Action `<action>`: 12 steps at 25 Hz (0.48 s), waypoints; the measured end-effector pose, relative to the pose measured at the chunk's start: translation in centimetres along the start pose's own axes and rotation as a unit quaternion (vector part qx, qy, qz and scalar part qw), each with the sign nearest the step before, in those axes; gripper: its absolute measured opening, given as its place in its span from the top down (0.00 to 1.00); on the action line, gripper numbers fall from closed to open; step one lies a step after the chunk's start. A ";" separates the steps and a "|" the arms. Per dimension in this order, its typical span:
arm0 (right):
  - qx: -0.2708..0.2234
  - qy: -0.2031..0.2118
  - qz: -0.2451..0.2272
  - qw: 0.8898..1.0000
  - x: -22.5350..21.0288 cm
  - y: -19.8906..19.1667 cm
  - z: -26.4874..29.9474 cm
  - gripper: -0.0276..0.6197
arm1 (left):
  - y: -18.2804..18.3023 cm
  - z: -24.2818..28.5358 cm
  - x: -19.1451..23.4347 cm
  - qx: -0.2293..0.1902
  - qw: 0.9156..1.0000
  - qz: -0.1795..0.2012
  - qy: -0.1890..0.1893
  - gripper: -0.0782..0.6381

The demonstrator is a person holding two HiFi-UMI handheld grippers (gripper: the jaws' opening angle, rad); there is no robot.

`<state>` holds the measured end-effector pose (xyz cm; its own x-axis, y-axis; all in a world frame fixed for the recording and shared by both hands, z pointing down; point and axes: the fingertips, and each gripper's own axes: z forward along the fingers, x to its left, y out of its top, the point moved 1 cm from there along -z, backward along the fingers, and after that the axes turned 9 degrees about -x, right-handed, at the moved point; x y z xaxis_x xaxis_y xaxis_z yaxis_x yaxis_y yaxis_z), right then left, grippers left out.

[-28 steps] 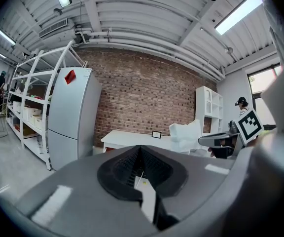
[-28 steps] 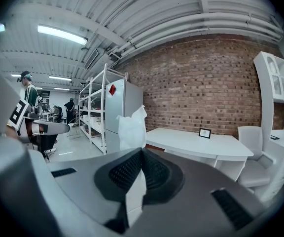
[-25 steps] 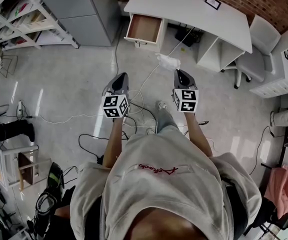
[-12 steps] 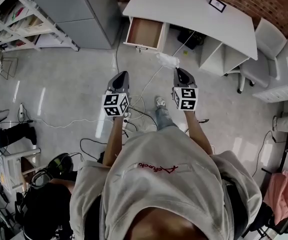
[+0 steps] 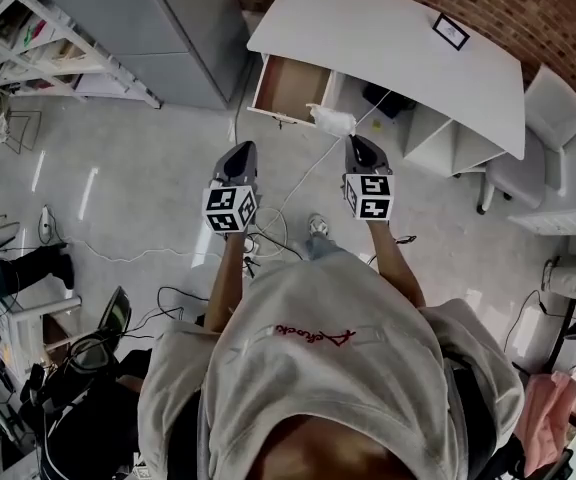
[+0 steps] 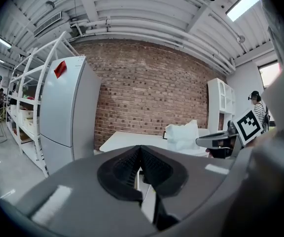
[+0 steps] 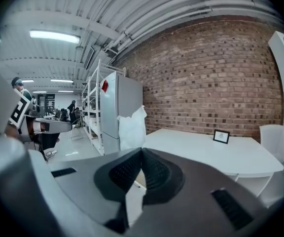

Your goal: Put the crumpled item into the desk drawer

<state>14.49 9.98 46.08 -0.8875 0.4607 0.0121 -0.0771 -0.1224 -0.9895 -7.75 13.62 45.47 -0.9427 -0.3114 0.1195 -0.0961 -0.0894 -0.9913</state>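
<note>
A crumpled white item (image 5: 333, 120) hangs from the tip of my right gripper (image 5: 354, 142), which is shut on it; in the right gripper view the crumpled white item (image 7: 131, 127) sticks up past the closed jaws of my right gripper (image 7: 142, 151). The open wooden-bottomed desk drawer (image 5: 290, 85) juts from the left end of the white desk (image 5: 398, 53), just ahead and left of the item. My left gripper (image 5: 240, 156) is held level beside the right one, shut and empty. In the left gripper view my left gripper (image 6: 141, 149) shows closed jaws, with the item (image 6: 184, 136) to the right.
A grey cabinet (image 5: 183, 28) stands left of the drawer, with white shelving (image 5: 38, 48) further left. Cables (image 5: 268, 218) trail over the floor near my feet. A white chair (image 5: 543, 118) sits right of the desk. A small picture frame (image 5: 451, 31) rests on the desk.
The desk and open drawer have come closer to both grippers as the person stepped forward. The held item now hangs right by the drawer's front right corner.
</note>
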 end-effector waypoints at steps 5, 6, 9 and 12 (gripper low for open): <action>0.002 0.009 0.002 1.000 -3.3 0.9 4.9 0.94 | 0.6 5.5 0.7 0.005 1.000 0.000 0.005 0.88; 0.002 0.011 0.003 1.000 -4.0 1.0 5.7 0.94 | 0.6 6.4 0.7 0.006 1.000 -0.001 0.006 0.88; 0.005 0.019 0.004 1.000 -5.5 0.8 7.7 0.94 | 0.2 8.7 0.8 0.011 1.000 -0.003 0.013 0.88; 0.010 0.025 0.006 1.000 -6.8 0.4 9.3 0.94 | -0.1 10.4 0.9 0.015 1.000 -0.003 0.020 0.88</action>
<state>16.29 -1.36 46.93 -0.8644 0.5027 -0.0084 -0.0749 -0.1453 -0.9865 -5.25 3.47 46.21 -0.9542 -0.2732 0.1218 -0.0922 -0.1190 -0.9886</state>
